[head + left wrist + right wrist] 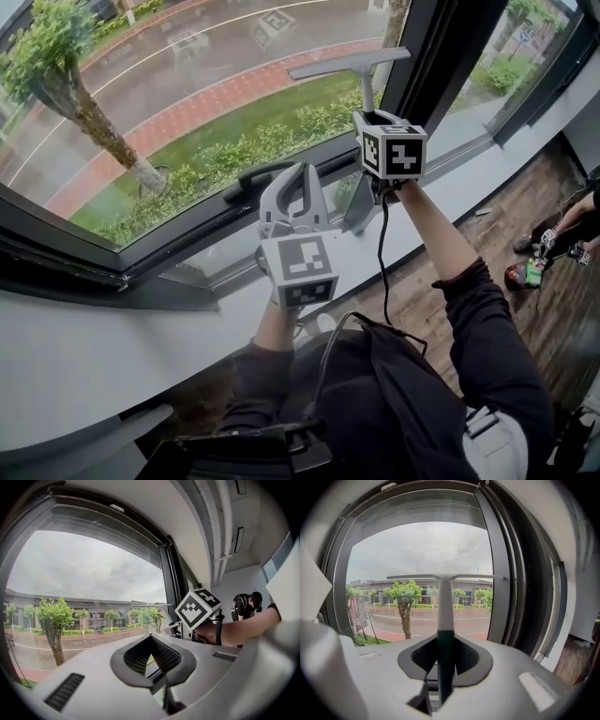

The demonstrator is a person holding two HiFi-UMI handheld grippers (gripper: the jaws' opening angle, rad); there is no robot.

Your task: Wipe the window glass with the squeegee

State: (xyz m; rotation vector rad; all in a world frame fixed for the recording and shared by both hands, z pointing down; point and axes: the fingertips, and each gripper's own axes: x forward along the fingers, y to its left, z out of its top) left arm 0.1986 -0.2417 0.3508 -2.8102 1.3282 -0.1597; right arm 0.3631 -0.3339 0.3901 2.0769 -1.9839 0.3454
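The squeegee (349, 64) has a long grey blade, a white stem and a dark green grip. My right gripper (370, 114) is shut on that grip and holds the squeegee upright before the window glass (187, 84), near the pane's right side. In the right gripper view the blade (445, 577) lies level across the glass, above my right gripper (445, 644). Whether the blade touches the glass cannot be told. My left gripper (298, 171) hangs lower and to the left, shut with nothing between its fingers. Its closed tips show in the left gripper view (151, 637).
A black window handle (253, 180) sits on the lower frame just left of my left gripper. A dark frame post (441, 56) bounds the pane on the right. The white sill (94, 347) runs below. A person (562, 234) sits on the wood floor at right.
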